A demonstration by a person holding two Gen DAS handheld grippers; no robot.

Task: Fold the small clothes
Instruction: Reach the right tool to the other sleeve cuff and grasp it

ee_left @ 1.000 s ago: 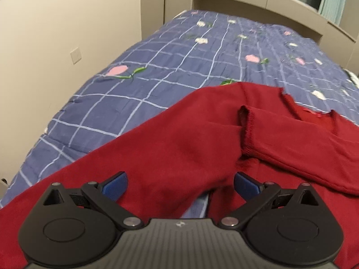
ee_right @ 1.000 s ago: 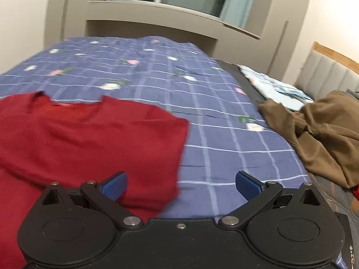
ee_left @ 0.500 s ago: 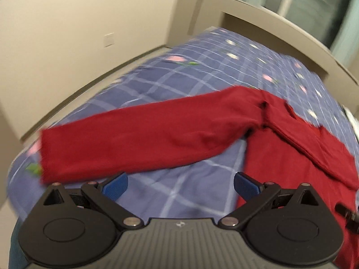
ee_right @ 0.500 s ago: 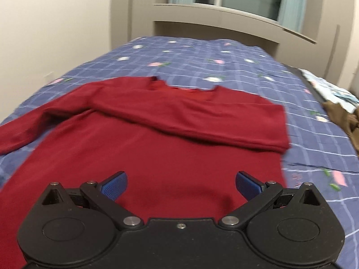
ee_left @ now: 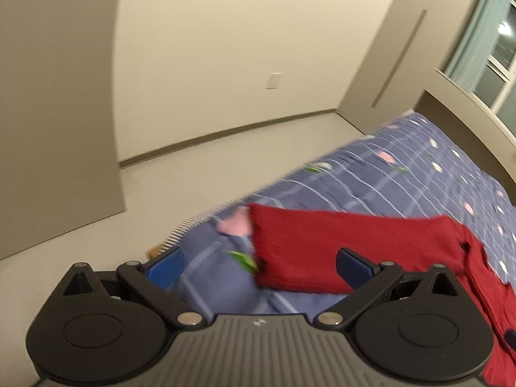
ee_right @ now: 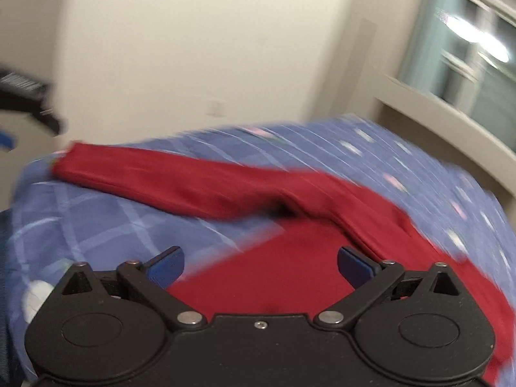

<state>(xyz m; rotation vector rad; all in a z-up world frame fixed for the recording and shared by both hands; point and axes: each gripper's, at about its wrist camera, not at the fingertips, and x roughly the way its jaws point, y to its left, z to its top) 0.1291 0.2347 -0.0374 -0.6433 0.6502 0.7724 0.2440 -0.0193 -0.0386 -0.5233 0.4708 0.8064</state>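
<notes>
both views swung left | red sweater [ee_left: 338,251] sleeve outstretched toward bed edge | hand-held grippers wide, empty

Count: 1 red sweater [ee_left: 322,245], 1 sleeve stretched out toward 9 o'clock. 1 blue checked bedspread [ee_right: 96,222]. 2 grippers: left gripper [ee_left: 258,266], right gripper [ee_right: 259,264], 2 blue pads ea. 1 wall plate [ee_left: 275,80]. 1 window [ee_left: 496,74].

We hold our left tongs [ee_left: 259,266] and our right tongs [ee_right: 259,264] spread wide, both gripping nothing.
</notes>
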